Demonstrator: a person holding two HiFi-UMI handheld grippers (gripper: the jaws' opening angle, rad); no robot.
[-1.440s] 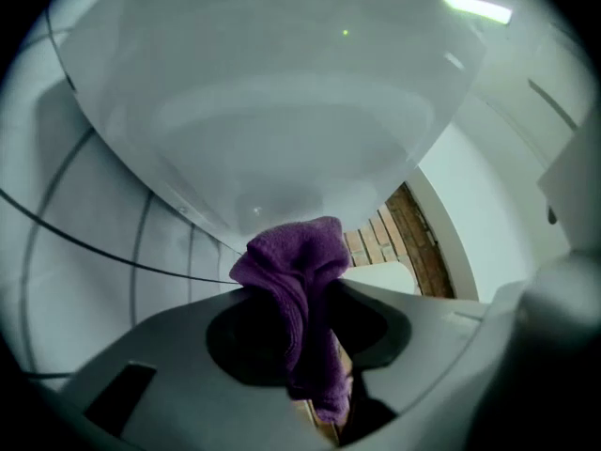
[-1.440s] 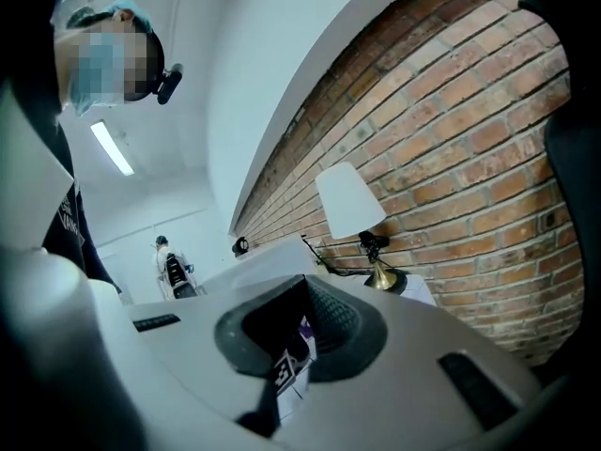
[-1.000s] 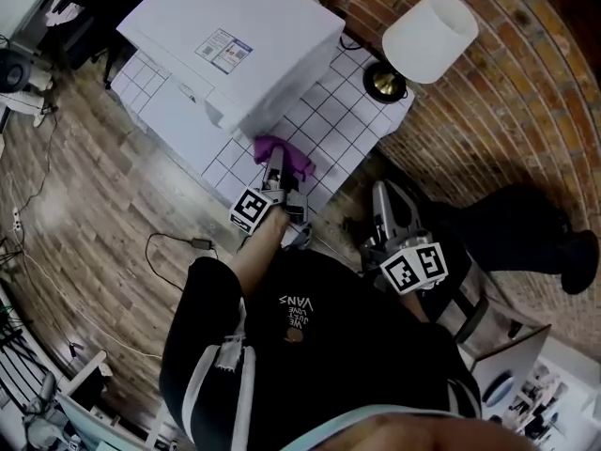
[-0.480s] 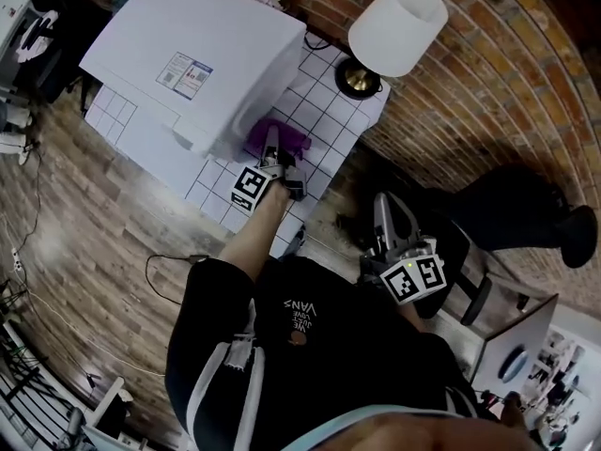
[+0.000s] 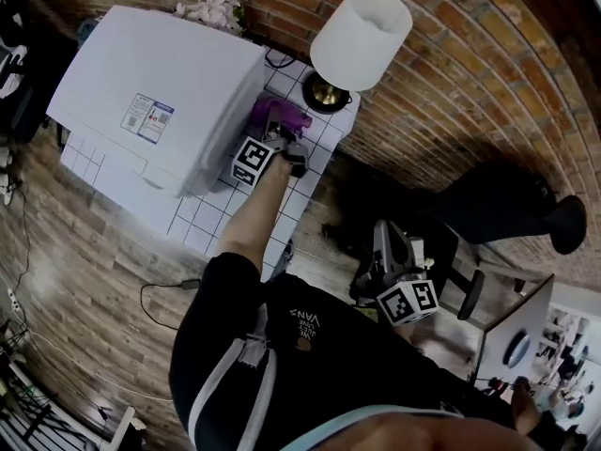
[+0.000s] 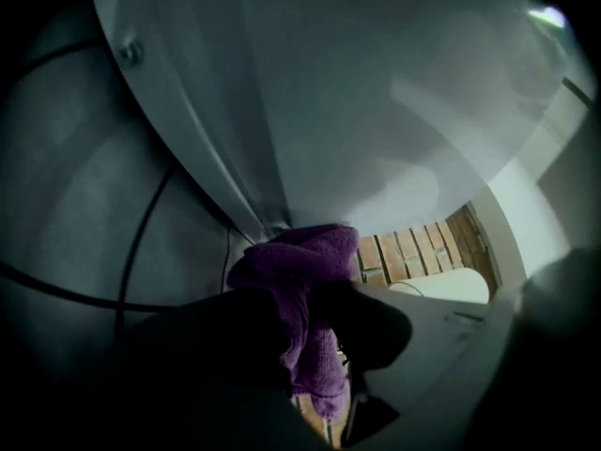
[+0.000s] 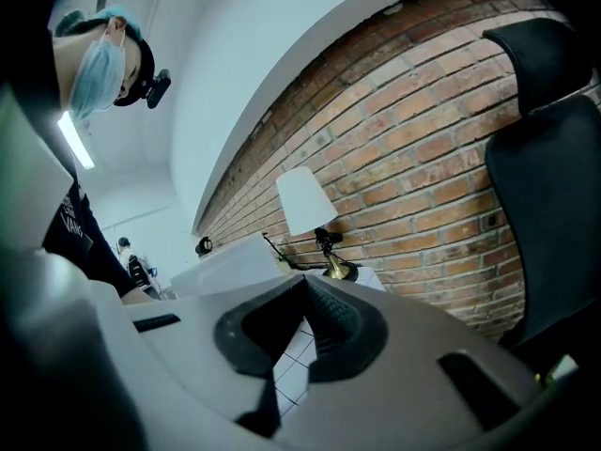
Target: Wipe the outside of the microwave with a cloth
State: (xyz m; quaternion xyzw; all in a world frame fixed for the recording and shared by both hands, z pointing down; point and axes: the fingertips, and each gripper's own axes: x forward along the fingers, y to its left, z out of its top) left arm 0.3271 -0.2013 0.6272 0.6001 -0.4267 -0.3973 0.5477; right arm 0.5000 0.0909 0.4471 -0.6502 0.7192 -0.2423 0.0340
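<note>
Head view. The left gripper (image 5: 282,141), its jaws clamped on a purple cloth (image 5: 275,113), holds the cloth against the side wall of the white microwave (image 5: 160,73) that faces the lamp (image 5: 362,34). The microwave and lamp stand on a grid-patterned table (image 5: 208,222) by the brick wall (image 5: 441,83). The right gripper (image 5: 388,241) hangs well apart from the table. Its jaws appear to be together, with nothing between them.

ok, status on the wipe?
Left gripper shut on cloth, against microwave side. Right gripper shut, empty, off the table. Lamp base close beside the cloth.
</note>
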